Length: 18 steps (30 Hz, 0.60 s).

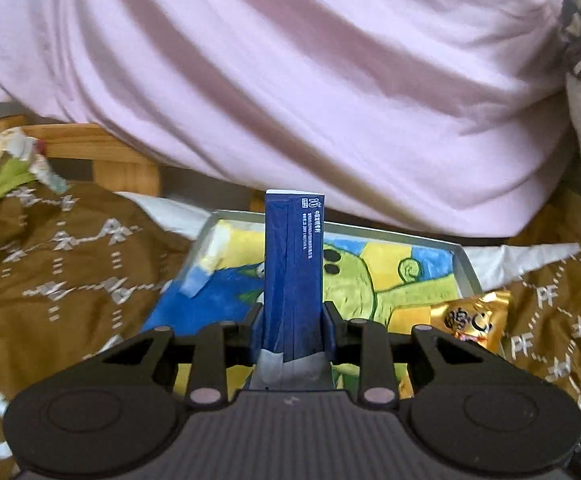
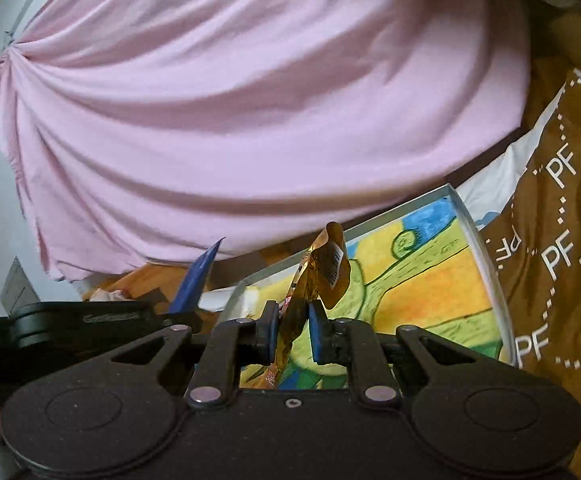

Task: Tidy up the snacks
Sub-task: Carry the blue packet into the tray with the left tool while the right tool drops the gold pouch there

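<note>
While the left gripper (image 1: 293, 322) has its fingers closed on the lower part of a blue packet (image 1: 293, 264), which stands upright between them, the right gripper (image 2: 293, 330) pinches a golden snack bag (image 2: 322, 268) near its crumpled lower end. Both snacks hang just above a shallow tray (image 1: 466, 268) with a painted green, yellow and blue bottom, which lies on a brown patterned cloth (image 1: 62, 264); a person in a pink shirt (image 1: 290, 80) is on its far side. The packet seems light and rather stiff, so a hold across its flat sides is good. The foil bag looks soft and slippery, best taken at the sealed edge.
</note>
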Available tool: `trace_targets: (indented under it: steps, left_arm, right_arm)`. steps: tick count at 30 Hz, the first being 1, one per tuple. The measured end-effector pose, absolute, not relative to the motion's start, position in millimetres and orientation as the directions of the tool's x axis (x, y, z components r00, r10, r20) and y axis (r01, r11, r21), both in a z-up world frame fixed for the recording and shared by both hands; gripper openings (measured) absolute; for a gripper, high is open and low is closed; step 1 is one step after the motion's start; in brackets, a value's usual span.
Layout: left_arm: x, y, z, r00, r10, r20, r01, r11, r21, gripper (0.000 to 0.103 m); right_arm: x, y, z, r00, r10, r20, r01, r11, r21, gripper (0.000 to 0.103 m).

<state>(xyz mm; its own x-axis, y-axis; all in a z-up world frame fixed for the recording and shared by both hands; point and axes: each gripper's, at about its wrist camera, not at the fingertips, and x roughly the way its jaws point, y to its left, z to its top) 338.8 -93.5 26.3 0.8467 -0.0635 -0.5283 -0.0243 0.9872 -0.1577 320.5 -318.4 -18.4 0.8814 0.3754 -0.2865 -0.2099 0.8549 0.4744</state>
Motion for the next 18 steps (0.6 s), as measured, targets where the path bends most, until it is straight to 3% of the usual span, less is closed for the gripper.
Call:
trace_targets:
  steps: [12,18]
  left_arm:
    - [412.7,-136.8,-24.9,0.816,-0.073,-0.573,0.029,0.996,-0.086,0.032]
    - [420.6,-145.8,-38.6,0.791,-0.065,-0.608,0.029,0.997,-0.068,0.033]
  right_arm:
    - [370.4,-342.8,-57.7,0.85,0.325,-0.416,-0.105,0.877,0.469,0.017]
    - [368.5,-330.0,-58.9,0.84,0.264,-0.474,-0.086,0.927,0.364,0.022]
